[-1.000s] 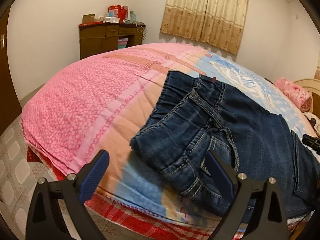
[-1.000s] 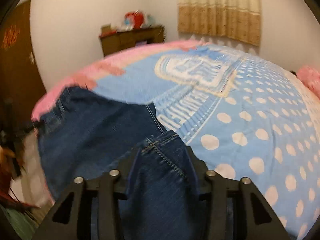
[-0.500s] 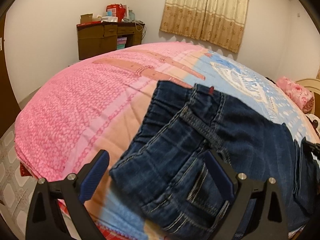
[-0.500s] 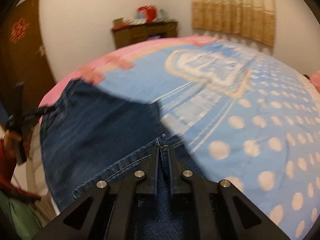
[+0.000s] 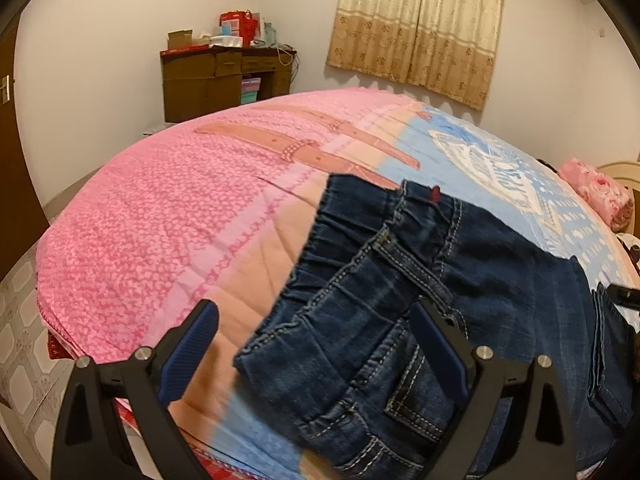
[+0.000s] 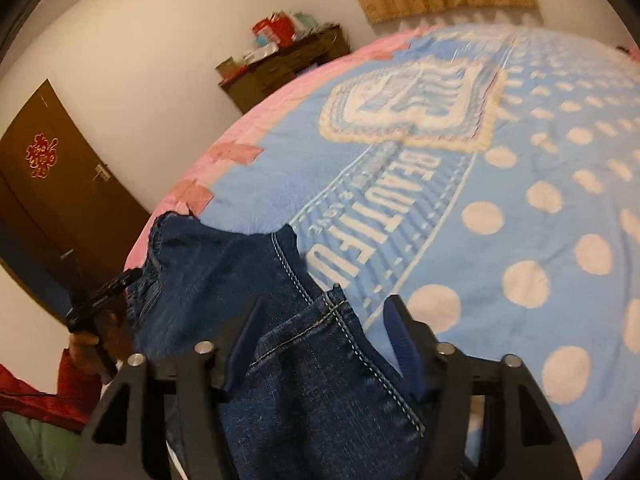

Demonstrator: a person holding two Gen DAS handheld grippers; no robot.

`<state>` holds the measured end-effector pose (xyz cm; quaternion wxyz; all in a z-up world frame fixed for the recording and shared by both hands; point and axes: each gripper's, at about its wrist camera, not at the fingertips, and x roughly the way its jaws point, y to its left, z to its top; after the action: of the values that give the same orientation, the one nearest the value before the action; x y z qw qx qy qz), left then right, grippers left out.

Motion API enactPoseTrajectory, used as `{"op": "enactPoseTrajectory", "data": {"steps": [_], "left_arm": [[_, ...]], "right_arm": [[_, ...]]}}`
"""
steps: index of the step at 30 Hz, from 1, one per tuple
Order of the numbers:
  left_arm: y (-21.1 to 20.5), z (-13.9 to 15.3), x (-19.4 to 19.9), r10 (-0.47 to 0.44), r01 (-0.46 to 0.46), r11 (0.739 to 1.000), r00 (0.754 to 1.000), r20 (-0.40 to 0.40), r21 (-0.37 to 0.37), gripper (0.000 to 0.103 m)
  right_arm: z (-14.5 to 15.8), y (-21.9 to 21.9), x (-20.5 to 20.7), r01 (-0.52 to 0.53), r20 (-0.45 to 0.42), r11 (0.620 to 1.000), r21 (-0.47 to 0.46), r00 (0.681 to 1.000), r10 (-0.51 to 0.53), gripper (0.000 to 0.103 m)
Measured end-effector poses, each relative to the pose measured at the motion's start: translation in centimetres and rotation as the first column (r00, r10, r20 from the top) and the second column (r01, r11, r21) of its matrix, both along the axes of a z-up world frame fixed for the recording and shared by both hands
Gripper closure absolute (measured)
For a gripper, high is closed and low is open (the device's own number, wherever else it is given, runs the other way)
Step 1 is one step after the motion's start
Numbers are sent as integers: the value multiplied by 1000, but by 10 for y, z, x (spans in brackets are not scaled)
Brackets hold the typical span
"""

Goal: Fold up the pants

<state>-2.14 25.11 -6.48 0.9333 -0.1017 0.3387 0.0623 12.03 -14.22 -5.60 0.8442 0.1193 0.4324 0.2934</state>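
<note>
Dark blue jeans [image 5: 420, 280] lie on the bed with the elastic waistband toward the pink side. My left gripper [image 5: 314, 342] is open wide over the near waistband corner; its right finger [image 5: 436, 344] sits above the denim without pinching it. In the right wrist view the folded-over leg end of the jeans [image 6: 320, 360] lies between the fingers of my right gripper [image 6: 326, 340]. Its jaws are opening and the pads stand clear of the cloth. The left gripper [image 6: 104, 300] also shows there at the left, in a hand with a red sleeve.
The bed's blanket is pink [image 5: 160, 208] on the left and blue with white dots [image 6: 520, 220] on the right. A brown desk [image 5: 224, 76] with clutter stands by the far wall, curtains [image 5: 416, 24] beside it. A pink pillow [image 5: 596, 192] lies far right. A dark door [image 6: 52, 184] is at the left.
The right gripper closed on the leg end, then opened again, and its view rolled. The jeans' waist slid a little on the bed. The left gripper stayed open.
</note>
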Motion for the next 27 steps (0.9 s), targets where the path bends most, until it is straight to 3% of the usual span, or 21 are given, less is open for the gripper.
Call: {"op": "enactPoseTrajectory", "data": {"steps": [2, 5, 7, 9, 13, 16, 20, 24, 27], "left_arm": [[1, 0, -2, 5, -5, 1000, 1000, -3, 1, 5], [4, 0, -5, 15, -15, 1000, 1000, -4, 5, 5], [6, -1, -7, 23, -23, 1000, 1000, -5, 4, 5], [9, 0, -8, 37, -37, 999, 999, -6, 3, 5], [13, 3, -11, 51, -51, 999, 999, 4, -3, 5], [13, 7, -12, 52, -52, 999, 999, 11, 13, 5], [16, 12, -15, 62, -63, 998, 998, 24, 16, 5], [17, 9, -20, 67, -67, 998, 998, 13, -5, 5], [17, 4, -26, 74, -74, 997, 997, -3, 12, 5]], "right_arm": [[-11, 8, 8, -49, -43, 999, -10, 998, 48, 40], [-7, 24, 2, -86, 21, 990, -115, 996, 89, 78], [2, 33, -6, -81, 81, 981, -175, 992, 97, 90], [9, 35, -17, -80, 135, 977, -198, 985, 108, 92], [30, 23, -40, -92, 209, 992, -83, 972, 107, 92], [53, 17, -62, -159, 286, 987, 10, 946, 150, 92], [70, 20, -69, -252, 343, 966, 47, 913, 222, 92], [45, 40, -36, -271, 268, 963, 6, 928, 260, 92], [-8, 66, -7, -258, 138, 960, -106, 953, 271, 88]]}}
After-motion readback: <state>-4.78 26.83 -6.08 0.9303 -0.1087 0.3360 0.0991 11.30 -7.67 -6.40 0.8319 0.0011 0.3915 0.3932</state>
